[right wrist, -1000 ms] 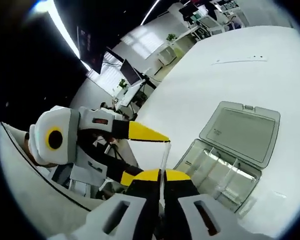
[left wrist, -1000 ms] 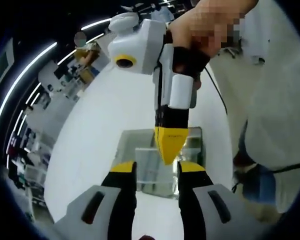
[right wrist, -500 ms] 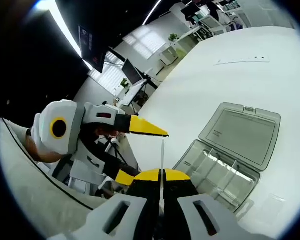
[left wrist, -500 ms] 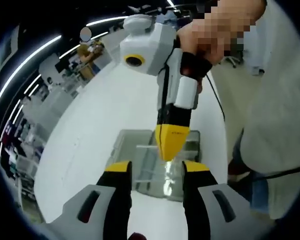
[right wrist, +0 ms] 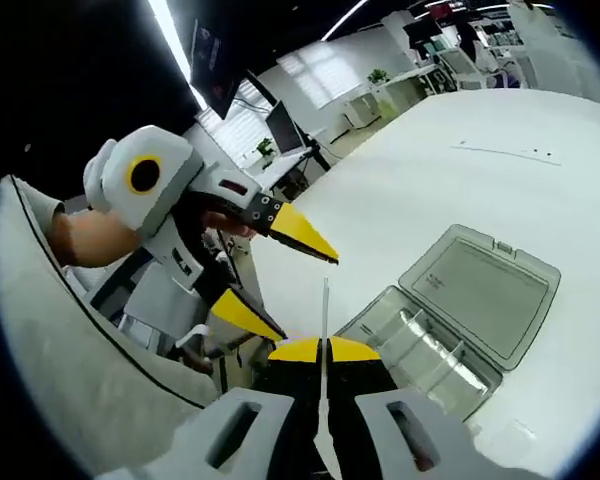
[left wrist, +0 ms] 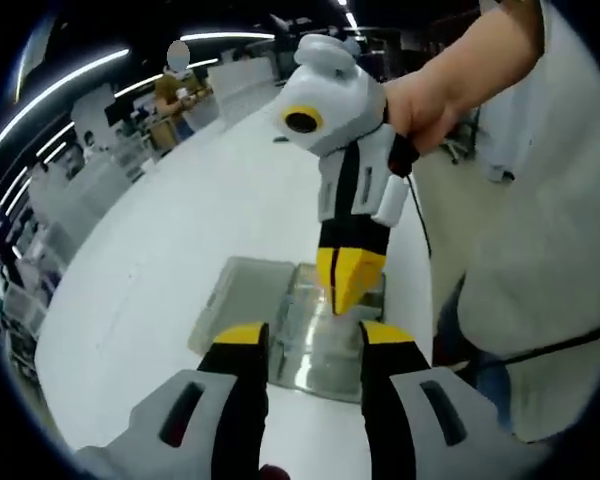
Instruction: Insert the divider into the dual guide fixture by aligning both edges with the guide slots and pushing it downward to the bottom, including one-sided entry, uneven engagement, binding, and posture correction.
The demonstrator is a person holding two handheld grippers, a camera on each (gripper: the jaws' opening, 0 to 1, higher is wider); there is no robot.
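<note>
Released by the left gripper (right wrist: 265, 280), thin clear divider (right wrist: 325, 310) stands edge-on in right gripper (right wrist: 324, 350).

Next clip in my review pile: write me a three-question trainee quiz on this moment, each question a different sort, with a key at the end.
1. True or false: the right gripper is shut on the clear divider.
2. Multiple choice: the left gripper seen in the right gripper view has its jaws A) spread apart, B) clamped on the divider, C) pressed on the lid.
3. Fill in: the lid of the clear compartment box on the white table lies ____.

Key: 1 true; 2 A; 3 open, folded back flat beside the box.
</note>
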